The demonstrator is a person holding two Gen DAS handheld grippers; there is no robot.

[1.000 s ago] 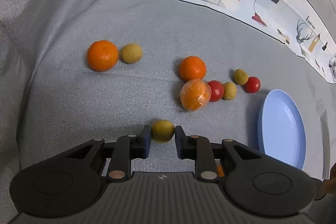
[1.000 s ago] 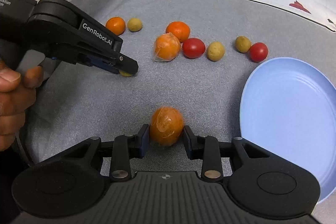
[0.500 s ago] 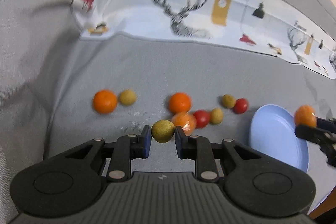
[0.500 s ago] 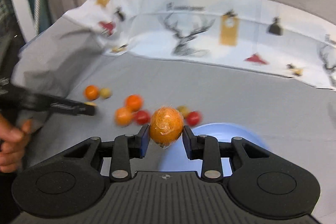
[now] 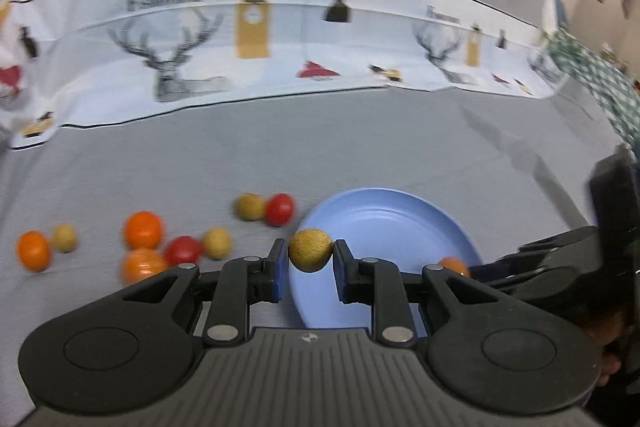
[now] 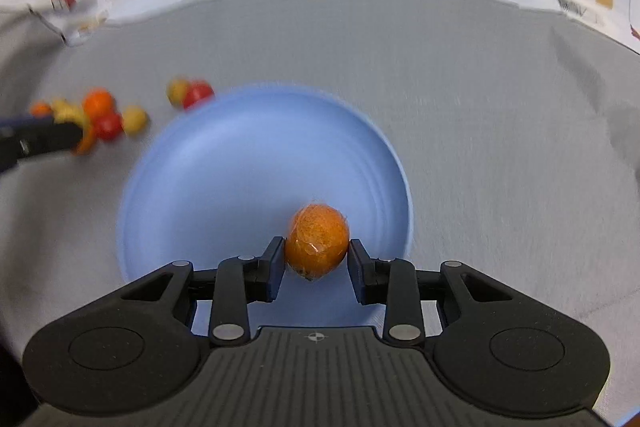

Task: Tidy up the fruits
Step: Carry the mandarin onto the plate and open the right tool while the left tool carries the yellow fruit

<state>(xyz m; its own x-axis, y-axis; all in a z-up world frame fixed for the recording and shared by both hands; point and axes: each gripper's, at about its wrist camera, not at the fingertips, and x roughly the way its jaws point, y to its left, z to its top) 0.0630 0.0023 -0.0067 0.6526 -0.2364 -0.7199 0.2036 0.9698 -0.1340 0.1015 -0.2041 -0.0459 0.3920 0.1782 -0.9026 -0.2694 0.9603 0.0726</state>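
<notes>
The left gripper (image 5: 310, 259) is clamped on a yellow fruit (image 5: 310, 250), held up in the air in front of the near left rim of the blue plate (image 5: 384, 223). The right gripper (image 6: 316, 259) grips a wrapped orange (image 6: 317, 242) over the near right part of the plate (image 6: 240, 163); whether the orange touches the plate cannot be told.

In the left view the right gripper (image 5: 472, 269) reaches in from the right, with a bit of its orange (image 5: 452, 263) showing at the plate's near right edge.

The other fruits lie on the grey cloth (image 5: 360, 147) left of the plate. A yellow one (image 5: 250, 207) and a tomato (image 5: 280, 209) sit touching just beside the plate's far left rim. Nearer and further left are a second tomato (image 5: 183, 250) with a yellow one (image 5: 217, 242) beside it, an orange (image 5: 144, 229) behind them and a wrapped one (image 5: 142, 266) in front. At the far left an orange (image 5: 33, 251) sits by another yellow fruit (image 5: 64, 237).

A printed cloth (image 5: 280, 39) with deer lies along the far side
</notes>
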